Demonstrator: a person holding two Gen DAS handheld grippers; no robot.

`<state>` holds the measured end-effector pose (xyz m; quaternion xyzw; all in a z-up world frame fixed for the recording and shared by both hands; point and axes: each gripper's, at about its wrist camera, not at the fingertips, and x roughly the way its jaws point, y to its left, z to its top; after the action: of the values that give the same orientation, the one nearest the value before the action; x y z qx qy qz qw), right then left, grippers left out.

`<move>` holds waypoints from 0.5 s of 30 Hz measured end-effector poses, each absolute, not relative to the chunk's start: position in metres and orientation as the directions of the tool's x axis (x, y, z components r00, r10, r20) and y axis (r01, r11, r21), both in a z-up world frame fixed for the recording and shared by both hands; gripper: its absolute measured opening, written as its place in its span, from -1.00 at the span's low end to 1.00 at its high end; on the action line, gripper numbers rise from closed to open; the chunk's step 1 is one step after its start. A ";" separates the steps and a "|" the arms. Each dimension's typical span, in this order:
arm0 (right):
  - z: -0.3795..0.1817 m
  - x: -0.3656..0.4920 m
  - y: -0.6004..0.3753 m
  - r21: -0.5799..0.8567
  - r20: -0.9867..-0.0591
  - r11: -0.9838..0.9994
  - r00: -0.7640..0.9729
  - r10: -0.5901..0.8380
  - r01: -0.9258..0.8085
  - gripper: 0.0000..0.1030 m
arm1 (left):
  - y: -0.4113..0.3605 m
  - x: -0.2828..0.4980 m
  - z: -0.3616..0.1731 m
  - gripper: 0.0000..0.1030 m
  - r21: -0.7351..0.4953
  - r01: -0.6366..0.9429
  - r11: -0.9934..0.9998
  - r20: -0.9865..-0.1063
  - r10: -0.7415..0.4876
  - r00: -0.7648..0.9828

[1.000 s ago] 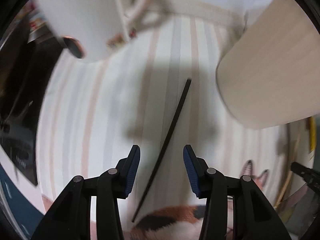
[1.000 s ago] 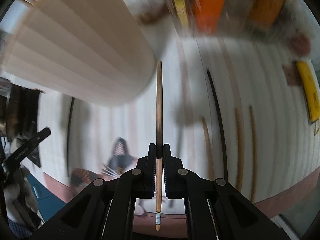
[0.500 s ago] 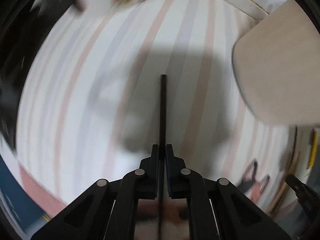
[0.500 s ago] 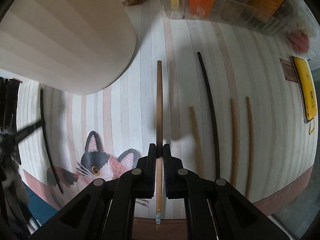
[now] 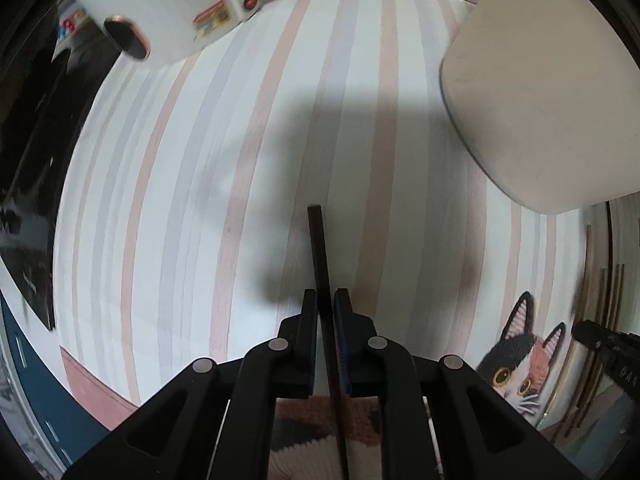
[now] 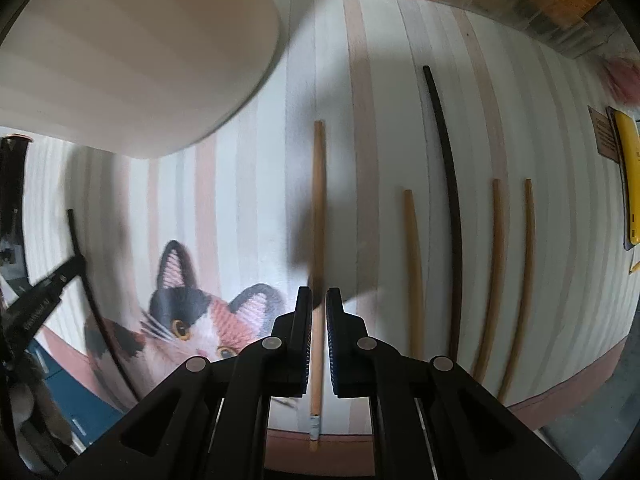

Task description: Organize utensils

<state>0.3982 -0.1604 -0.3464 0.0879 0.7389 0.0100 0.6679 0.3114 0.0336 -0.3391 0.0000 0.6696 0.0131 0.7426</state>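
Pastel-striped cloth with a calico cat print (image 6: 188, 320) covers the table (image 5: 200, 200), where chopsticks are being sorted beside a pale, wood-grain cylindrical holder (image 6: 132, 52). A slim black chopstick (image 5: 320, 256) is seen between the pads of the left gripper (image 5: 326, 308), its long axis running straight ahead along the fingers; the jaws are opening, though the stick has not left them. A light brown wooden chopstick (image 6: 318, 208) lies likewise lengthwise in the right gripper (image 6: 319, 312), whose jaws are also easing apart with a narrow gap visible on either side. Both grippers are pointed down at the cloth. To the right of the brown stick, four more are counted lying roughly parallel on the cloth: three wooden and one black (image 6: 448, 184). One holder is seen, nearer the right gripper.
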 end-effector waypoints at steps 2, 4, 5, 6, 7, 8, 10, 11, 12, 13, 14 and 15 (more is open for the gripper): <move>-0.349 0.399 -0.156 0.117 -0.988 0.988 -0.085 0.126 0.100 -0.80 | 0.027 0.308 -0.337 -0.88 0.022 -0.016 1.000 -0.993 0.023 0.115; -0.350 0.399 -0.146 0.075 -0.994 0.995 -0.077 0.080 0.070 -0.84 | 0.021 0.308 -0.337 -0.91 0.036 -0.017 0.999 -0.991 0.038 0.127; -0.350 0.399 -0.143 0.056 -0.996 0.997 -0.072 0.060 0.058 -0.85 | 0.021 0.307 -0.336 -0.91 0.042 -0.021 0.999 -0.990 0.044 0.133; -0.349 0.398 -0.140 0.052 -0.997 0.997 -0.060 0.055 0.055 -0.86 | 0.022 0.302 -0.331 -0.91 0.030 -0.031 0.999 -0.989 0.034 0.146; -0.349 0.398 -0.139 0.058 -0.997 0.996 -0.050 0.061 0.062 -0.87 | 0.024 0.307 -0.327 -0.91 0.001 -0.033 0.999 -0.989 0.006 0.148; -0.348 0.397 -0.140 0.064 -0.997 0.995 -0.043 0.068 0.073 -0.87 | 0.028 0.306 -0.319 -0.91 -0.017 -0.033 0.999 -0.988 -0.012 0.155; -0.339 0.395 -0.143 0.076 -0.997 0.993 -0.004 0.077 0.094 -0.87 | 0.034 0.297 -0.296 -0.91 -0.031 -0.022 0.999 -0.979 -0.025 0.204; -0.334 0.394 -0.145 0.082 -0.997 0.992 0.019 0.081 0.100 -0.87 | 0.035 0.290 -0.285 -0.91 -0.035 -0.021 0.999 -0.974 -0.029 0.227; -0.327 0.391 -0.148 0.091 -0.995 0.990 0.044 0.086 0.104 -0.87 | 0.037 0.283 -0.274 -0.91 -0.048 -0.025 0.999 -0.967 -0.040 0.251; -0.321 0.390 -0.148 0.097 -0.994 0.990 0.064 0.091 0.105 -0.87 | 0.039 0.283 -0.266 -0.91 -0.050 -0.027 0.998 -0.962 -0.041 0.269; -0.313 0.388 -0.149 0.103 -0.991 0.989 0.092 0.094 0.104 -0.87 | 0.042 0.280 -0.258 -0.91 -0.048 -0.030 0.998 -0.956 -0.037 0.290; -0.306 0.387 -0.149 0.106 -0.989 0.989 0.113 0.094 0.103 -0.87 | 0.044 0.277 -0.248 -0.91 -0.051 -0.034 0.998 -0.949 -0.038 0.312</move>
<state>0.3869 -0.1488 -0.3063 0.0739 0.6659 -0.0028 0.7423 0.2774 0.0436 -0.2482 -0.0308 0.5865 -0.0012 0.8093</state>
